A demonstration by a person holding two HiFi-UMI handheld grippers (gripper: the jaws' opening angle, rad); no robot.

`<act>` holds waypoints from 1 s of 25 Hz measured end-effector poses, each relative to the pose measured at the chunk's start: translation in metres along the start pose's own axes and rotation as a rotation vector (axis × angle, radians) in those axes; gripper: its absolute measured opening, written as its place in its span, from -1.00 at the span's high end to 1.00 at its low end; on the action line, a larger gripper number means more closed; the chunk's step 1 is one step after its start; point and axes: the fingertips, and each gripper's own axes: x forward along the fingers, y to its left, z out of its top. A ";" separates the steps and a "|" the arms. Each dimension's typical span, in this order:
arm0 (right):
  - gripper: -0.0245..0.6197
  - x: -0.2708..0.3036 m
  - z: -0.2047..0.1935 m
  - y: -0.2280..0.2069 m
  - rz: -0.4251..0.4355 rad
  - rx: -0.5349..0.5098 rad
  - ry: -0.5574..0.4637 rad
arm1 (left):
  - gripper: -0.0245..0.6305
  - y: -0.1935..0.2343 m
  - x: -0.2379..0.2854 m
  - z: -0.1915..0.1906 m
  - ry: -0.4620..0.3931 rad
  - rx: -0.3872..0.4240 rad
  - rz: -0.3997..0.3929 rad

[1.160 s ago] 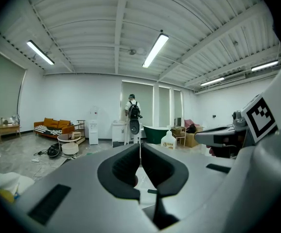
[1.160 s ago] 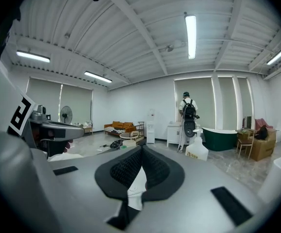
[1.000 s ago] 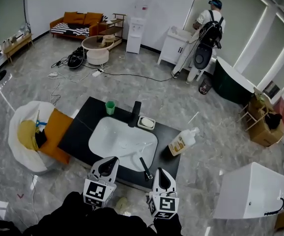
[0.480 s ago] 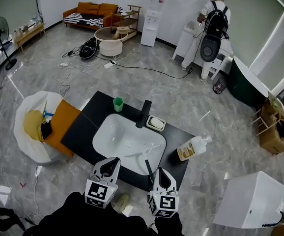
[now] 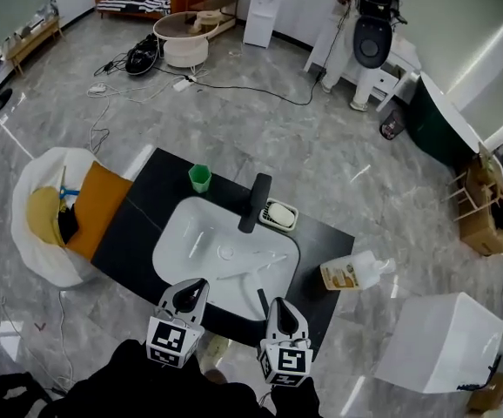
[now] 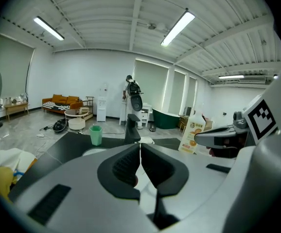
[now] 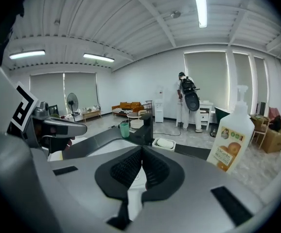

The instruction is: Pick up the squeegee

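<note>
Clenched on nothing at both left hand-held gripper [image 5: 192, 287] and right hand-held gripper [image 5: 280, 305], with squeegee [image 5: 259, 296] on the surface [image 5: 138, 226] by the sink's [image 5: 195, 242] near rim, just at 11 o'clock of the right one, clearly the nearer, long axis roughly 12 to 6.

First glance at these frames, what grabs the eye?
A black counter with a white sink stands alone on the open marble floor. On it are a black faucet, a green cup and, at its right end, an orange-labelled bottle. At the near edge the left gripper and right gripper hover with jaws shut, and the dark squeegee lies between them by the basin's rim.
</note>
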 end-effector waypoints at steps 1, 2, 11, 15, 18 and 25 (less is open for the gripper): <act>0.87 0.010 -0.004 -0.002 -0.008 -0.002 0.018 | 0.84 0.005 0.011 -0.006 0.016 -0.005 -0.010; 0.87 0.020 -0.009 -0.005 -0.016 0.001 0.034 | 0.84 0.009 0.021 -0.011 0.033 -0.007 -0.021; 0.87 0.098 -0.049 -0.013 -0.026 0.042 0.152 | 0.84 0.049 0.089 -0.054 0.131 -0.047 -0.060; 0.87 0.124 -0.075 -0.018 -0.018 0.016 0.229 | 0.84 0.059 0.107 -0.074 0.166 -0.064 -0.064; 0.87 0.137 -0.091 -0.020 -0.004 -0.017 0.297 | 0.84 0.065 0.113 -0.083 0.185 -0.081 -0.059; 0.38 0.162 -0.129 -0.013 0.062 -0.076 0.457 | 0.84 0.079 0.127 -0.099 0.214 -0.107 -0.042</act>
